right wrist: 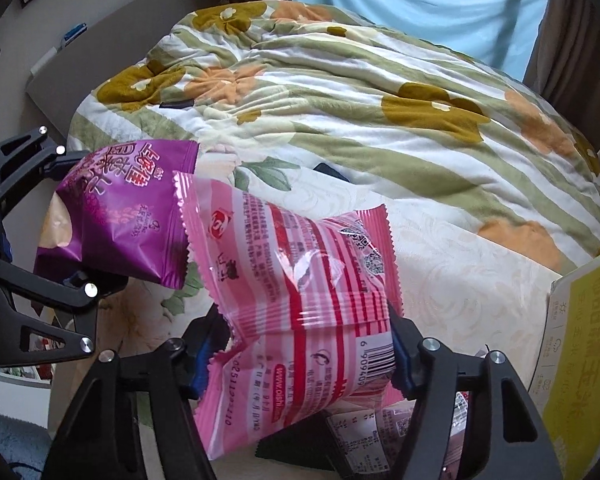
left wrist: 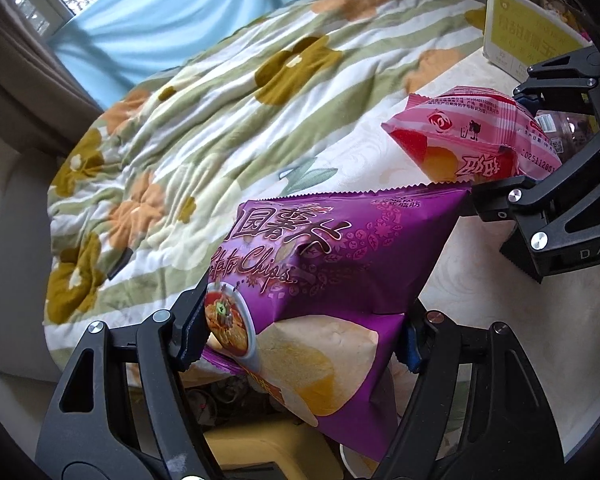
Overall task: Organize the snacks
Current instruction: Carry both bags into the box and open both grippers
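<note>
From the left wrist view, we have the left gripper point(left wrist: 300, 336) clamped on the purple chip bag point(left wrist: 320, 276), its fingers point(left wrist: 189, 334) pressing in on both sides near the bag's lower half. We hold it by the puffed body, not the sealed edge, likely because the air-filled middle gives the pads something to bite on. The bag is lifted clear of the cream worktop point(left wrist: 500, 300), with the flowered quilt point(left wrist: 203, 128) spread out beyond it. To the right, the right gripper point(left wrist: 540, 184) carries the pink snack packet point(left wrist: 472, 136), close beside the purple bag's top corner. A yellow box point(left wrist: 532, 28) stands at the far right edge, and we judge it the likely place for sorted snacks.

From the right wrist view, the right gripper point(right wrist: 300, 360) is closed on the pink snack packet point(right wrist: 300, 280), with blue pads squeezing its lower sides so the foil creases. The packet hangs above the worktop point(right wrist: 460, 280), held up, we think, so that it can be carried without dragging. The purple chip bag point(right wrist: 115, 216) sits at the left in the left gripper point(right wrist: 65, 224), touching or nearly touching the packet's edge. The yellow box point(right wrist: 580, 340) is near on the right.
</note>
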Action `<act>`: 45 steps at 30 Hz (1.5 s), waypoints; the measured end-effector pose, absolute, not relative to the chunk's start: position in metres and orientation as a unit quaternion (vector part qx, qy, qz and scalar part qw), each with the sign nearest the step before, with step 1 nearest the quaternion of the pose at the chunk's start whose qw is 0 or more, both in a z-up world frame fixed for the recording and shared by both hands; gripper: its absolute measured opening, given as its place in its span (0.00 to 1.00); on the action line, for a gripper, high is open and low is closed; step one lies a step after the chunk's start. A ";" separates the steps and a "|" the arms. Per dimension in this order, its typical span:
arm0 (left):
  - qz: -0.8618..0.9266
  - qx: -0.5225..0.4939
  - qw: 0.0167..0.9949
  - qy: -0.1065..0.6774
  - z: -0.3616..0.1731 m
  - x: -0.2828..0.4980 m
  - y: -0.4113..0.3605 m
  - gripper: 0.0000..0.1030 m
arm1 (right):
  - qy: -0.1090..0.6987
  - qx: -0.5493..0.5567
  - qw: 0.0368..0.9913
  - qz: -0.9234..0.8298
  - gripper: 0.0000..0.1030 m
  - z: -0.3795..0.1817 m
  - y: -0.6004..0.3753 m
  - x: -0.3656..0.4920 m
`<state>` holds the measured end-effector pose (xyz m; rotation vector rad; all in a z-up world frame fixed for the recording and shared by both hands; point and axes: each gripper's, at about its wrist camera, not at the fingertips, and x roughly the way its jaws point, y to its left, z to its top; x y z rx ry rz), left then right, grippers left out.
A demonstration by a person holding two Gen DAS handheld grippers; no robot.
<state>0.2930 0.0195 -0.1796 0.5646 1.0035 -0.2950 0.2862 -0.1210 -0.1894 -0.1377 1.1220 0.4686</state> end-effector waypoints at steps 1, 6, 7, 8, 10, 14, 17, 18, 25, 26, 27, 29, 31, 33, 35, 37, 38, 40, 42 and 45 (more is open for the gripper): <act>-0.138 0.262 0.832 0.470 -0.174 0.290 0.022 0.68 | 0.524 -0.055 0.821 0.218 0.61 -0.184 -0.122 0.284; -0.143 0.252 0.846 0.447 -0.144 0.277 0.029 0.68 | 0.508 -0.020 0.838 0.199 0.61 -0.156 -0.127 0.271; -0.147 0.251 0.849 0.441 -0.137 0.274 0.029 0.68 | 0.506 -0.014 0.840 0.194 0.61 -0.152 -0.129 0.268; -0.151 0.251 0.852 0.435 -0.129 0.273 0.027 0.68 | 0.504 -0.006 0.844 0.185 0.61 -0.145 -0.132 0.265; -0.161 0.249 0.856 0.424 -0.115 0.270 0.022 0.68 | 0.499 0.013 0.850 0.169 0.61 -0.130 -0.142 0.257; -0.182 0.252 0.866 0.391 -0.080 0.268 -0.001 0.68 | 0.483 0.050 0.864 0.134 0.61 -0.095 -0.173 0.241; -0.201 0.251 0.871 0.371 -0.057 0.266 -0.025 0.68 | 0.469 0.061 0.875 0.105 0.61 -0.072 -0.199 0.228; -0.208 0.252 0.873 0.362 -0.048 0.264 -0.037 0.68 | 0.461 0.065 0.880 0.095 0.61 -0.063 -0.211 0.223; -0.245 0.237 0.879 0.334 -0.014 0.254 -0.125 0.68 | 0.429 0.075 0.900 0.038 0.61 -0.025 -0.294 0.192; -0.247 0.234 0.879 0.333 -0.012 0.253 -0.140 0.68 | 0.425 0.075 0.901 0.036 0.61 -0.023 -0.303 0.191; -0.248 0.231 0.879 0.335 -0.010 0.253 -0.154 0.68 | 0.423 0.076 0.903 0.032 0.61 -0.021 -0.316 0.189; -0.248 0.219 0.880 0.341 -0.009 0.253 -0.184 0.68 | 0.418 0.076 0.905 0.031 0.61 -0.019 -0.338 0.187; -0.253 0.206 0.878 0.350 -0.012 0.254 -0.214 0.68 | 0.419 0.076 0.904 0.032 0.61 -0.018 -0.360 0.185; -0.253 0.203 0.875 0.360 -0.019 0.258 -0.244 0.68 | 0.420 0.073 0.904 0.032 0.61 -0.019 -0.381 0.183; -0.252 0.202 0.871 0.371 -0.028 0.263 -0.273 0.68 | 0.420 0.076 0.904 0.033 0.61 -0.020 -0.403 0.181; -0.249 0.198 0.867 0.383 -0.039 0.271 -0.300 0.68 | 0.421 0.080 0.903 0.035 0.61 -0.022 -0.425 0.180; -0.247 0.194 0.866 0.390 -0.044 0.275 -0.311 0.69 | 0.421 0.081 0.903 0.037 0.61 -0.024 -0.437 0.180; -0.240 0.183 0.862 0.406 -0.057 0.284 -0.331 0.70 | 0.422 0.082 0.902 0.040 0.61 -0.026 -0.453 0.181; -0.231 0.167 0.862 0.419 -0.070 0.295 -0.343 0.72 | 0.425 0.081 0.901 0.045 0.61 -0.030 -0.467 0.184; -0.222 0.137 0.859 0.440 -0.086 0.301 -0.360 0.99 | 0.428 0.082 0.899 0.053 0.61 -0.036 -0.483 0.186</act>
